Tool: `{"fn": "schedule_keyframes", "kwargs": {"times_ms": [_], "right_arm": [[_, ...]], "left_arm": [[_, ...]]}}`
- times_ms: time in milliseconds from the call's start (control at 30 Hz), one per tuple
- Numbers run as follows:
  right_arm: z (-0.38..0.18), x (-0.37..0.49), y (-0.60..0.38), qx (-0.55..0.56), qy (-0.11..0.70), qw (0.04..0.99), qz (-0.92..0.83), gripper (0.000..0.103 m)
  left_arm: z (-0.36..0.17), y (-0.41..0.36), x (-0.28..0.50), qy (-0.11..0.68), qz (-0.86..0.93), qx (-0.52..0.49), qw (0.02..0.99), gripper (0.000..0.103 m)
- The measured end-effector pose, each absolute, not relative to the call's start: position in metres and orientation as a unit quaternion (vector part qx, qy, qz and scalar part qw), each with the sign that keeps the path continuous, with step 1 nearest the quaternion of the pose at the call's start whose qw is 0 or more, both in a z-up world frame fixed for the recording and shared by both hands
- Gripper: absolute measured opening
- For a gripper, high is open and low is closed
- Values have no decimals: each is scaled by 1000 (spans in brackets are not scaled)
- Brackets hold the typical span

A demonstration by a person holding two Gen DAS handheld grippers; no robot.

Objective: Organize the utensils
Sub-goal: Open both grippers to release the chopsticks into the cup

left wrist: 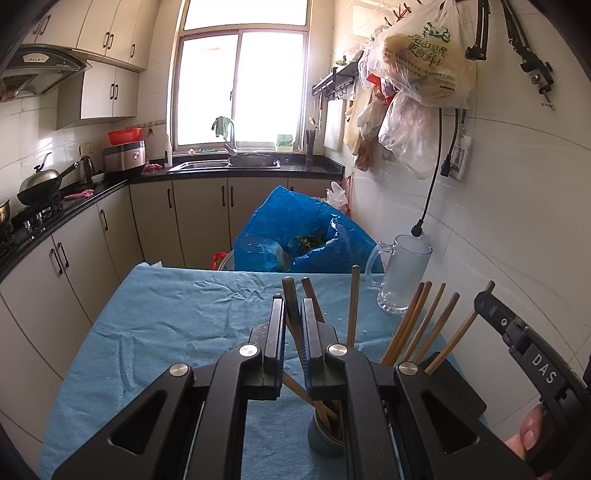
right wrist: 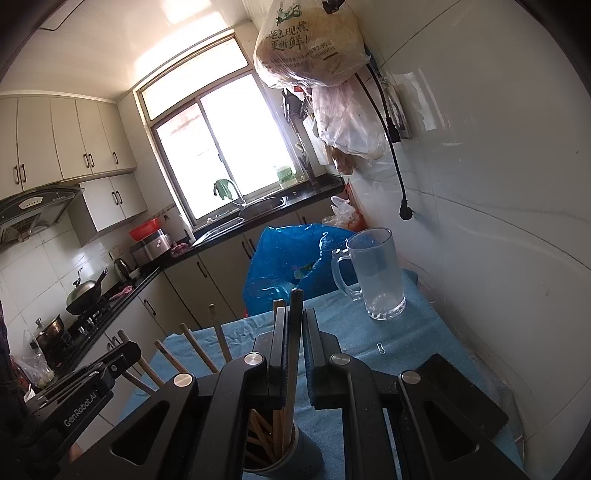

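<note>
Chopsticks [right wrist: 291,332] pinched over cup [right wrist: 295,458], mug [right wrist: 376,273] apart.

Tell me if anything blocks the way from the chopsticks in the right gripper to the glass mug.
Nothing visible does. The right gripper pinches chopsticks above the grey holder; between it and the glass mug lies bare blue cloth with one paperclip.

Small tiled kitchen, daylight from one window

A bright sliding window [left wrist: 242,88] sits above a steel sink [left wrist: 225,163] on a black L-shaped counter [left wrist: 92,192] with cream cabinets [left wrist: 110,33] overhead. A range hood [left wrist: 40,66] hangs over the wok [left wrist: 40,184]. Plastic bags [left wrist: 417,66] hang on the white tiled wall [left wrist: 517,206] beside the blue-clothed bench [left wrist: 177,317].
</note>
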State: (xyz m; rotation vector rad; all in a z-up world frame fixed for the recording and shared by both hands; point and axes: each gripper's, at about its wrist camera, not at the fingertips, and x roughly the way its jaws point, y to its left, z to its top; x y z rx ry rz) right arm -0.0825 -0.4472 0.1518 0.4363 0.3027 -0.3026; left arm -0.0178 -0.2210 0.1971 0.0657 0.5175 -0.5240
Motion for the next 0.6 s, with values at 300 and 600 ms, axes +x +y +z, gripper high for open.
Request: {"fn": "schedule_keyframes", "kwargs": {"times_ms": [300,600], "right_arm": [[157,-85,-446,214,146,954,-150,9],[164,-97,-446,214,130,955,-159,45]], "left_arm": [[203,-216,-19,246,-245,24,938,23],[207,-210,-24,241,-230,18,943,45]]}}
